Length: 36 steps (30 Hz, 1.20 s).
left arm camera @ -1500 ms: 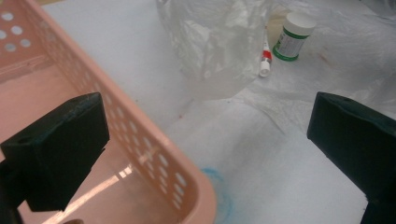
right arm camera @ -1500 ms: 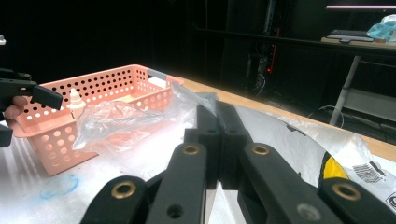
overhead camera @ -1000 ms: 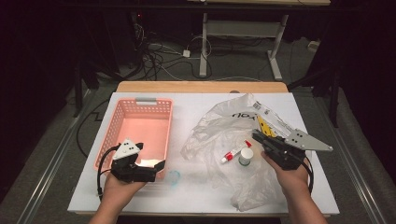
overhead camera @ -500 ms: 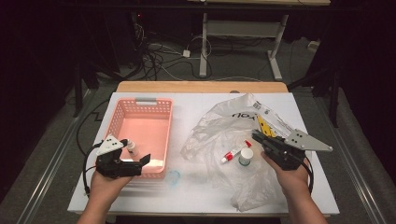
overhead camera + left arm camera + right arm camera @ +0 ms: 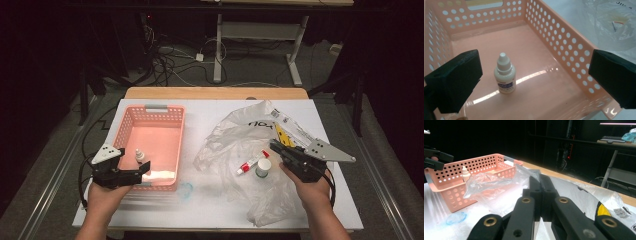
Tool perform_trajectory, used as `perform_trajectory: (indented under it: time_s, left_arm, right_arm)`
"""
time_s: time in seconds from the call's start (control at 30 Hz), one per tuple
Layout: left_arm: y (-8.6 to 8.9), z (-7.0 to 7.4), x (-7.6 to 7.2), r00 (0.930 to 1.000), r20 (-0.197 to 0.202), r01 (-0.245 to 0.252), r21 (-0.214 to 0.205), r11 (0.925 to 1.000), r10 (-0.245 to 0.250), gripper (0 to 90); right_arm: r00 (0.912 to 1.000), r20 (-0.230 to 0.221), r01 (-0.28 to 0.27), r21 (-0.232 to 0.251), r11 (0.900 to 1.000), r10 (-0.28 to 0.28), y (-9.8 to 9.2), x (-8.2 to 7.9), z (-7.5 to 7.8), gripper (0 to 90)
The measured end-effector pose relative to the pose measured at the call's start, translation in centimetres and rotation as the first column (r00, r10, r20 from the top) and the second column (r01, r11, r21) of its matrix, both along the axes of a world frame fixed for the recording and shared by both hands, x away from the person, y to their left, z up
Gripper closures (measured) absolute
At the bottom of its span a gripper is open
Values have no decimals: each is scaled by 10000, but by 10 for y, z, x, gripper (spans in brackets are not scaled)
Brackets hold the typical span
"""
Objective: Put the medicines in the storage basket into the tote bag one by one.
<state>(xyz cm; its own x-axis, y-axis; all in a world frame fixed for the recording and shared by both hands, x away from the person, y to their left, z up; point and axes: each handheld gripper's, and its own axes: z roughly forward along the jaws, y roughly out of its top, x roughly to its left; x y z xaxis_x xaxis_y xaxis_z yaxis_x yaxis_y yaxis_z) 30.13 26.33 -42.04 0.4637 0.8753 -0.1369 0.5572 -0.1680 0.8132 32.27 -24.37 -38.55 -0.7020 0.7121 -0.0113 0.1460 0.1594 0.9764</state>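
The bottle stands upright in the basket, between the jaws of the open left claw, untouched. Beside the basket, the right claw pinches the bag.

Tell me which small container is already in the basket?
The white dropper bottle, upright on the pink basket floor. The red-capped tube and round jar lie on the plastic bag.

A: Is any marking legible?

B: No. The plastic bag carries dark lettering, too blurred to read. The dropper bottle bears a blue label with print too small to read.
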Motion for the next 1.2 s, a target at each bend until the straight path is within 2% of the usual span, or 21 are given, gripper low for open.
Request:
perform_trajectory:
  time_s: [0.1,0.2,0.3,0.47,0.53,0.77,0.83,0.9,1.0,1.03,1.17,1.2]
  left_arm:
    - [1,-2,2,9999,-102,-113,-29,9999,112,0]
    - [-2,-1,4,9995,-257,-155,148,9998,159,0]
    - [-2,1,9,9974,-669,-281,33,9996,282,9]
    - [-2,2,20,9919,-1246,-212,236,9995,239,79]
    - [0,4,24,9902,-1382,-152,243,9996,184,134]
    - [4,11,43,9838,-1792,-3,385,9993,72,202]
    - [5,10,49,9775,-2110,84,484,9988,20,225]
    - [5,9,56,9687,-2481,158,567,9983,-12,269]
    - [4,7,64,9537,-3007,258,798,9965,-6,289]
    - [4,6,68,9429,-3330,326,790,9963,-44,289]
    - [2,2,75,9159,-4005,201,1155,9931,281,309]
    - [0,1,77,9071,-4193,226,1338,9907,360,316]
  right_arm:
    - [10000,-18,19,20,10000,-19,0,0,0,900]
    - [10000,-36,15,0,10000,-15,1,0,-1,900]
    - [10000,-9,8,25,10000,-8,1,0,0,900]
    - [10000,-86,42,31,10000,-42,1,0,-1,900]
    - [10000,-69,26,20,10000,-25,1,0,-1,900]
    - [10000,-73,36,9,10000,-36,1,1,-1,900]
    - [10000,-74,19,-7,10000,-19,1,1,-2,900]
    - [10000,-59,9,-31,10000,-9,2,1,-2,900]
    - [10000,-81,24,-4,10000,-24,1,1,-2,900]
    - [10000,-78,36,21,10000,-35,1,1,-2,900]
    - [10000,-52,38,13,10000,-38,0,1,-2,900]
    - [10000,-60,41,24,10000,-41,0,0,-1,900]
